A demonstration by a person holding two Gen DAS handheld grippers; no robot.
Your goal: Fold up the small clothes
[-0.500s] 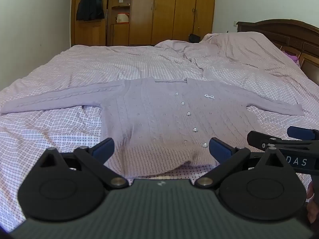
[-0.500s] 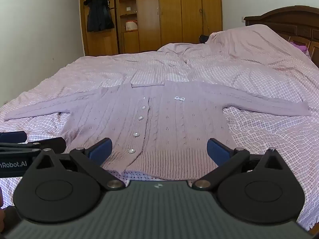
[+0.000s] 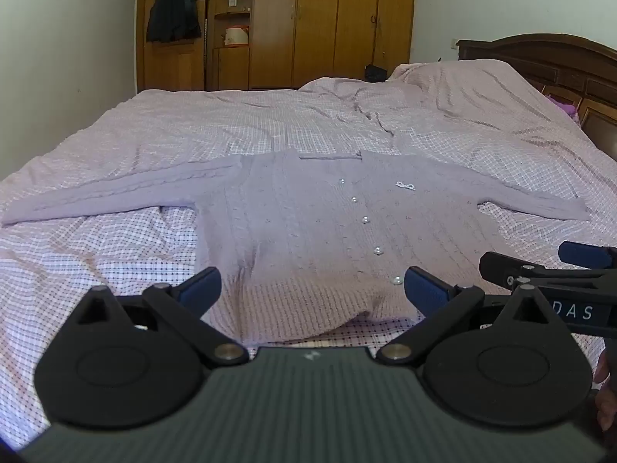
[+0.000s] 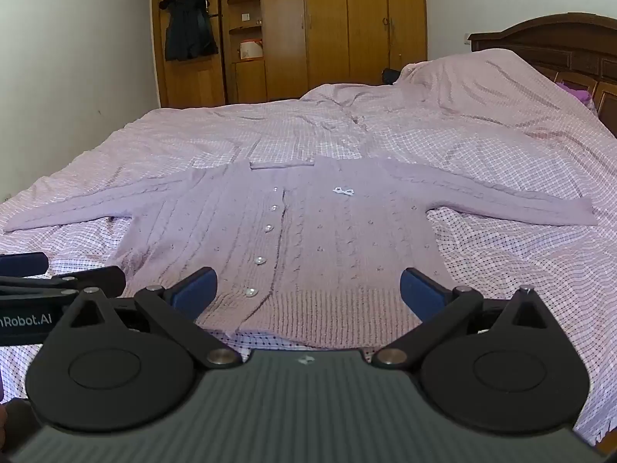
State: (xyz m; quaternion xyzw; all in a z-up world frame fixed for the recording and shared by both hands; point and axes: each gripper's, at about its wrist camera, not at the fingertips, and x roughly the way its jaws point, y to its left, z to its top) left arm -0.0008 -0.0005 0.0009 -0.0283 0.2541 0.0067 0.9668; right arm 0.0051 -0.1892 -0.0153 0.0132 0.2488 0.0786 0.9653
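1. A small lilac cable-knit cardigan (image 3: pixel 320 231) with a row of pearly round buttons (image 3: pixel 364 220) is being shown spread flat, front up, on the pink-and-white checked bedspread (image 3: pixel 115 254); both sleeves are lying stretched out sideways, the ribbed hem (image 4: pixel 327 308) nearest the cameras, the neckline towards the far side of the bed.
2. The left gripper (image 3: pixel 312 289) is being held just short of the hem, tipped slightly downward; its blue-padded fingers (image 3: pixel 200 289) are standing wide apart with nothing between them but the view of the knit beyond.
3. The right gripper (image 4: pixel 308 289) is being held alongside in the same attitude, its jaws likewise spread fully and gripping nothing; each tool is appearing at the edge of the other's view, so the two are being carried close together.
4. No fold is being seen in the garment yet; the step in hand is being judged as the opening approach, before any first grasp.
5. The next move is probably being called for at a sleeve or a side of the body: one cuff (image 4: pixel 578 212) would be pinched and brought across the chest; a thin knit layer is being judged easy to snag together with the bedspread, so a shallow, careful pinch at the edge is being advised.
6. The dark wooden headboard (image 3: pixel 540 54) and the brown wardrobe (image 3: pixel 308 19) are standing well apart from the work.
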